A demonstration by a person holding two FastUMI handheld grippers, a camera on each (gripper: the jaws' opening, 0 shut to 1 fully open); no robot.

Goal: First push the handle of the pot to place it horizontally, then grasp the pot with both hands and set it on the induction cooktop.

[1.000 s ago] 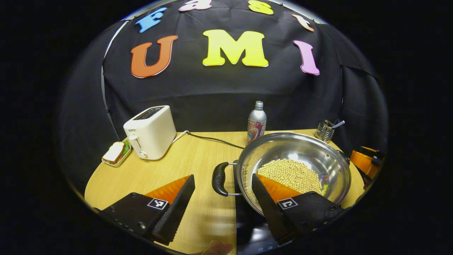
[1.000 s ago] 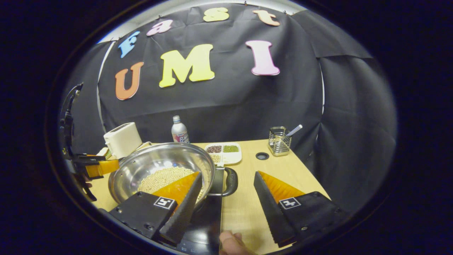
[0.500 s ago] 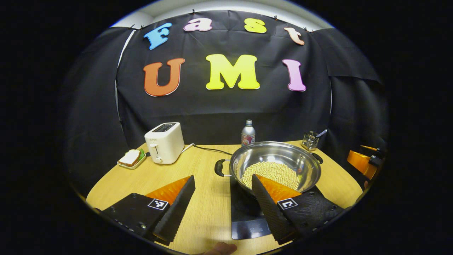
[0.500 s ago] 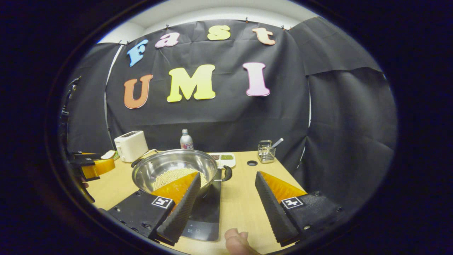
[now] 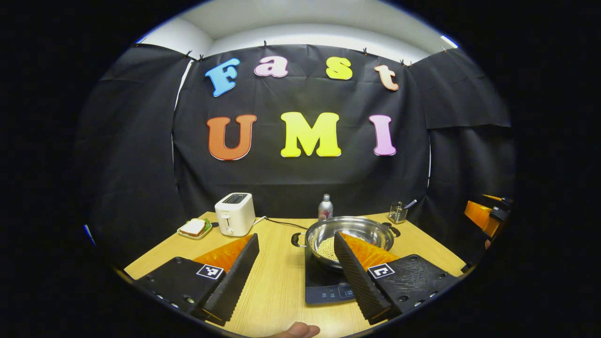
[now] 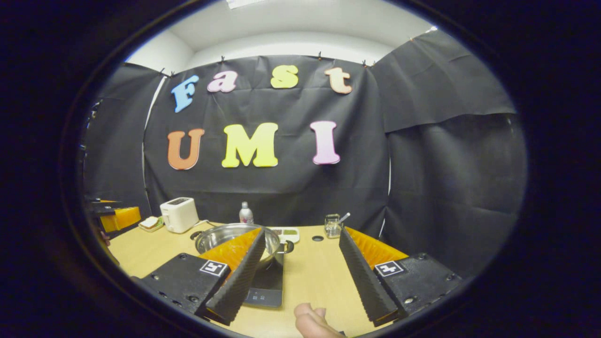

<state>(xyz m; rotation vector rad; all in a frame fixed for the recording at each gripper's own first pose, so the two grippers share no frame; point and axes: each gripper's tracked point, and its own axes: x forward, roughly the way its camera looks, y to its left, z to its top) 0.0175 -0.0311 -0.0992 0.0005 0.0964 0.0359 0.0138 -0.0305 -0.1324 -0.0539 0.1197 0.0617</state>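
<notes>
Your surface (image 5: 277,291) carries the induction cooktop (image 5: 324,287) at lower centre of the left gripper view, the pot (image 5: 350,233) sitting on it. Your left tongs (image 5: 296,267) and right tongs (image 6: 300,267) are both released, gripping nothing.

Left gripper (image 5: 296,256), right gripper (image 6: 300,256): jaws apart

Even overhead light, bowed fisheye edges
</notes>
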